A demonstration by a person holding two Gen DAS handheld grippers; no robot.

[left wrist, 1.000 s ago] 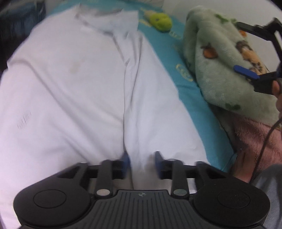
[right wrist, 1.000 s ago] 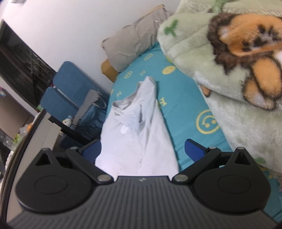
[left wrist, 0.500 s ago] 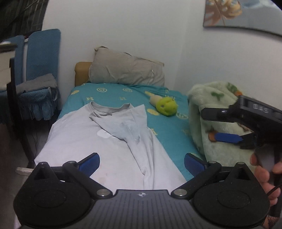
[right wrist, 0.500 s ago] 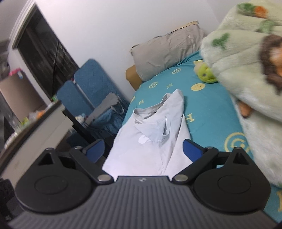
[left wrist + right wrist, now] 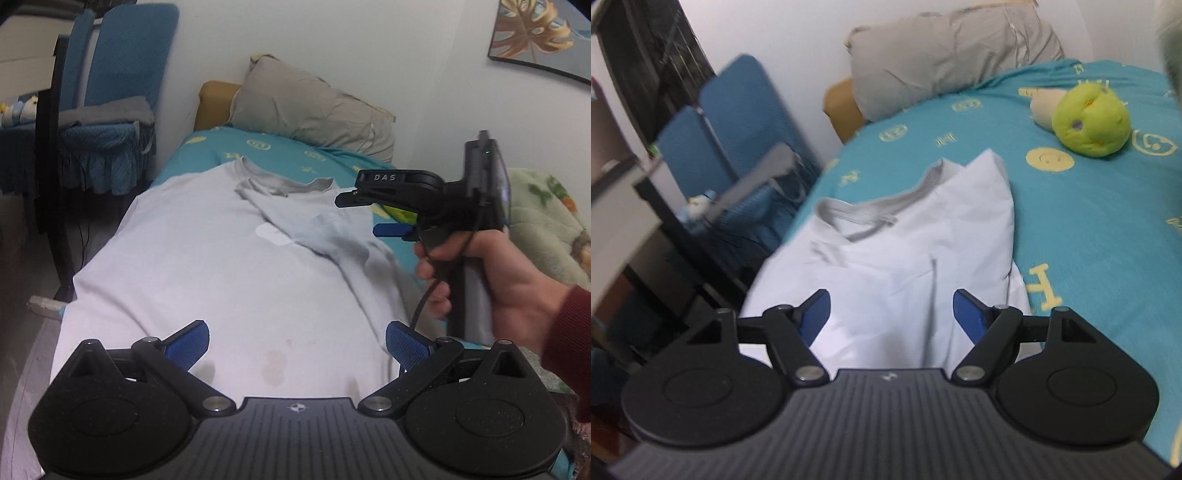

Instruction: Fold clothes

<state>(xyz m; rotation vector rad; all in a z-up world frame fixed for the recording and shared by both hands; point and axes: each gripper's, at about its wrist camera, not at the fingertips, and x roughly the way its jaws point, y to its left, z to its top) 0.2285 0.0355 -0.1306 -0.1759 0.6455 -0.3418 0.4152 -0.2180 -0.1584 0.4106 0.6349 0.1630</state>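
- Left wrist view: the left gripper (image 5: 295, 341) stands spread wide over the near hem of the white shirt (image 5: 221, 280), nothing between its pads; the shirt lies flat on the bed (image 5: 288, 155), one side folded over
- the right gripper (image 5: 892, 314), jaws just closing, hangs apart over the folded sleeve, gripping nothing; a hand (image 5: 491, 273) holds it

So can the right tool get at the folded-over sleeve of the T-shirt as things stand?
Probably yes. The right tool is open, pointing down over the white T-shirt, and nothing lies between it and the folded-over sleeve. The green plush toy sits clear, off to the side.
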